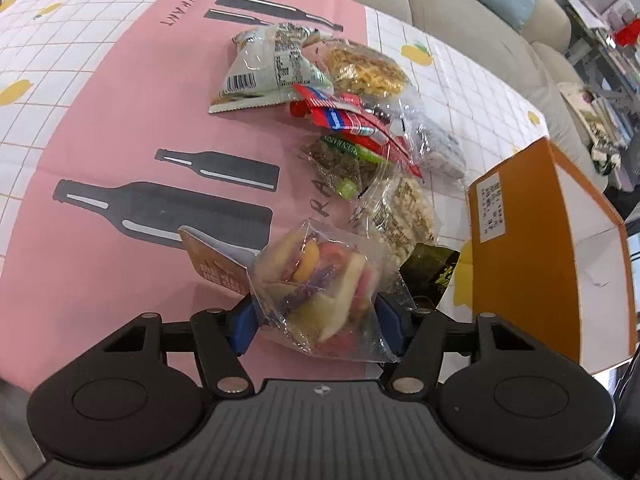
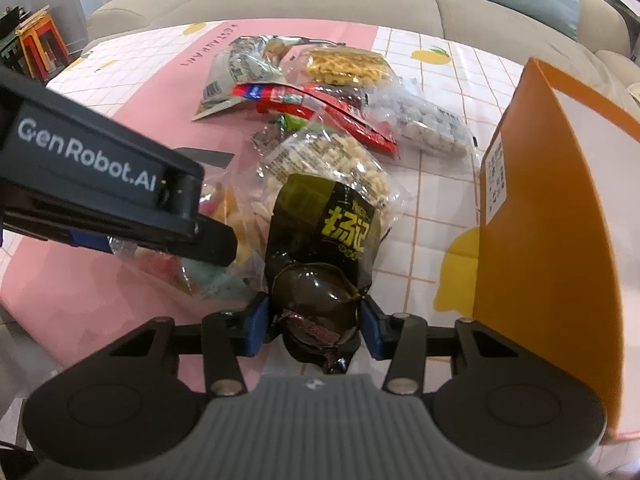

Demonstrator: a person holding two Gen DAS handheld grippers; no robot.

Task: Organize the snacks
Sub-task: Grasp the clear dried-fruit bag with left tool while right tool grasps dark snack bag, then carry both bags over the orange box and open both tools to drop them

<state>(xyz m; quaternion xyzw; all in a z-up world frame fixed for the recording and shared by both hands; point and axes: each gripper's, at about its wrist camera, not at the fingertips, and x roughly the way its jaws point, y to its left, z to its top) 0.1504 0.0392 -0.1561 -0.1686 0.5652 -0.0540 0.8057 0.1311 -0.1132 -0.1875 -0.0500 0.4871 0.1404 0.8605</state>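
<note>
Barely started imo. Left tongs point(image 1: 316, 320) clamped on a candy bag point(image 1: 320, 288), right tongs point(image 2: 312, 320) on a dark pouch point(image 2: 320, 256), both nr the orange box point(image 2: 552, 216). Rest of the snacks point(image 1: 352, 120) are piled on the worktop point(image 1: 100, 128), box looks empty afaict.

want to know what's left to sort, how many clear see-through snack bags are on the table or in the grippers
5 that I can make out: colourful sweets bag in the left gripper, puffed grain bag, pale pellet bag, yellow noodle bag, dark seed bag. Others may be hidden.
</note>
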